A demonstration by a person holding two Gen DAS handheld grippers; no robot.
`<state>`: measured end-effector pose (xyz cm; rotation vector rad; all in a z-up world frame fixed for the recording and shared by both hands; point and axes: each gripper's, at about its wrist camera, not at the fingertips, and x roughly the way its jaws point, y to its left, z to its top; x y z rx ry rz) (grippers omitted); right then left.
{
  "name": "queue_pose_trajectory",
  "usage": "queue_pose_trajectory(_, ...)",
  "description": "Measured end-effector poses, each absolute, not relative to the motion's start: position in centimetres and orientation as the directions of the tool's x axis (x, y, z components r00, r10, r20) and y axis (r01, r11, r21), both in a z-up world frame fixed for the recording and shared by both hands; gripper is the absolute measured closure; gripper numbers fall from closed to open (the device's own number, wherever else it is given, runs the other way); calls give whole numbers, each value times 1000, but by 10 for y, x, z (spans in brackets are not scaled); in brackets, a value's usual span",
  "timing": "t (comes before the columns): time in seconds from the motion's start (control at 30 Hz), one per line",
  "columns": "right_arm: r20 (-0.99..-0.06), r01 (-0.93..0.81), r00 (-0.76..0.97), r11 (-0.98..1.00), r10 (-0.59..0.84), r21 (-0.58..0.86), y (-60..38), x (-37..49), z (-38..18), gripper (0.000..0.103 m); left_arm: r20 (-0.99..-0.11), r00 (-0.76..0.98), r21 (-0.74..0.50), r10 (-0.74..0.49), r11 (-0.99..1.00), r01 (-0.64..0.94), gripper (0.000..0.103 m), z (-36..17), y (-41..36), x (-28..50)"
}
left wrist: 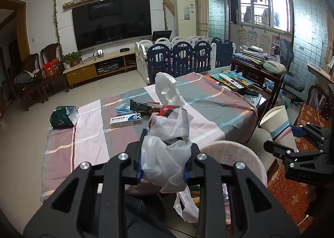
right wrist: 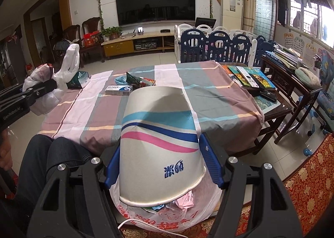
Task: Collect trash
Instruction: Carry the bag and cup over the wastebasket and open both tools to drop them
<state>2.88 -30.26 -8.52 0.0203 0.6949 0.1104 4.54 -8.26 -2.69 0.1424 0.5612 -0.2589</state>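
Observation:
My left gripper (left wrist: 165, 152) is shut on a crumpled white plastic bag (left wrist: 167, 133) with a red wrapper inside, held above the bin (left wrist: 231, 152); it also shows in the right wrist view (right wrist: 48, 89). My right gripper (right wrist: 159, 158) is shut on a striped paper cup (right wrist: 160, 144), mouth down, over a plastic-lined trash bag (right wrist: 162, 221); the cup also shows in the left wrist view (left wrist: 277, 123). On the striped tablecloth (left wrist: 208, 100) lie a white-blue medicine box (left wrist: 126, 120), a dark snack wrapper (left wrist: 144, 107), a blue bag (left wrist: 122, 108) and a green packet (left wrist: 63, 117).
Books and remotes (right wrist: 248, 77) lie on the table's far right. A dark wooden side table (right wrist: 292, 83) stands to the right, a baby fence (right wrist: 217, 46) behind. My knees (right wrist: 48, 154) are at the table's near left edge.

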Motion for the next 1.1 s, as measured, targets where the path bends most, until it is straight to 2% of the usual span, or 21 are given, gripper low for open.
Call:
queue_pose_trajectory(0.37,-687,-94,711,989,150,118,-300,43,-114,34,-583,776,30,-239,949,314,75,-41,-83,54)
queue_pose_trajectory(0.43,-695,-100,699,986,166,135,-298,45,-121,31,-602,755,16,-261,941,337,75,-47,-85,56)
queue_pose_trajectory(0.5,-697,-87,700,988,154,131,-298,45,-123,22,-623,729,-6,-283,934,357,75,-54,-87,60)
queue_pose_trajectory(0.63,-669,-58,731,989,135,136,-309,41,-114,18,-665,672,-42,-326,915,402,75,-69,-93,67)
queue_pose_trajectory(0.87,-599,-24,791,985,123,171,-333,27,-90,18,-698,510,-208,-503,824,527,72,-106,-114,86)
queue_pose_trajectory(0.9,-588,-21,800,984,124,179,-335,26,-87,17,-702,487,-222,-520,809,544,69,-112,-120,89)
queue_pose_trajectory(0.97,-573,-14,810,981,126,195,-338,24,-85,15,-711,449,-241,-542,787,568,57,-124,-129,94)
queue_pose_trajectory(1.03,-569,-13,812,978,131,208,-340,24,-84,15,-724,423,-260,-545,784,564,25,-133,-133,98)
queue_pose_trajectory(1.1,-572,-13,809,976,137,216,-341,25,-86,15,-735,413,-276,-538,793,543,19,-139,-131,102)
